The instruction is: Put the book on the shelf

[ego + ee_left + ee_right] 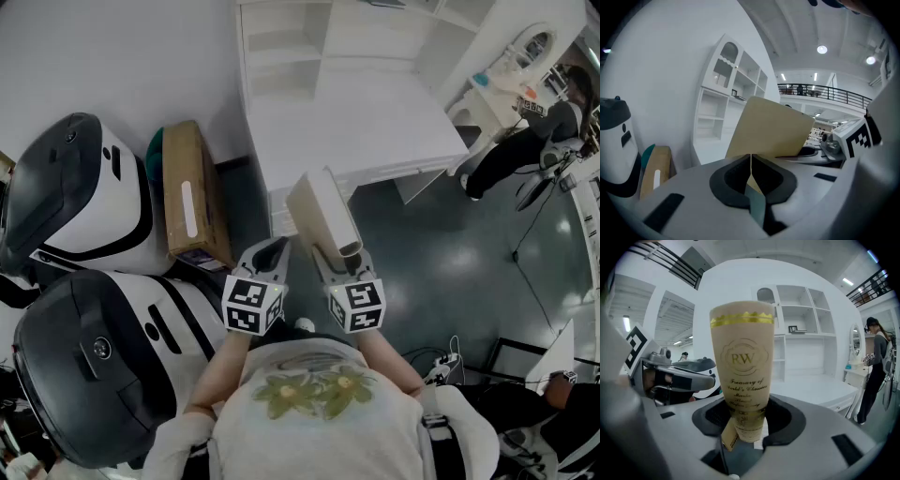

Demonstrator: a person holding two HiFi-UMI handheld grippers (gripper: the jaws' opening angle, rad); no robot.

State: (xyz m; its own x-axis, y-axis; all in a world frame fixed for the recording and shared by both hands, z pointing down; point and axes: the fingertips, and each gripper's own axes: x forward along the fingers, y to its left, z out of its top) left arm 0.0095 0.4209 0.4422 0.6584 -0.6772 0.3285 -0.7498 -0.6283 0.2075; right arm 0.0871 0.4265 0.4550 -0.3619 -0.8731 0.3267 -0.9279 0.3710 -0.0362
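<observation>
Before the shelf (281, 56), right gripper (745, 420) clamps the book (742, 362) at its spine end, probably for slotting upright; left gripper (751, 172) waits beside, jaws closed, empty

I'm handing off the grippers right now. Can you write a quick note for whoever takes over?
Left gripper: shut, empty, beside the book.
Right gripper: shut on the book's lower end, with the book standing upright.
Shelf: white unit ahead, not yet reached.
Done: book is in the grip.
Left: carry it over, set it on the shelf, let go.
</observation>
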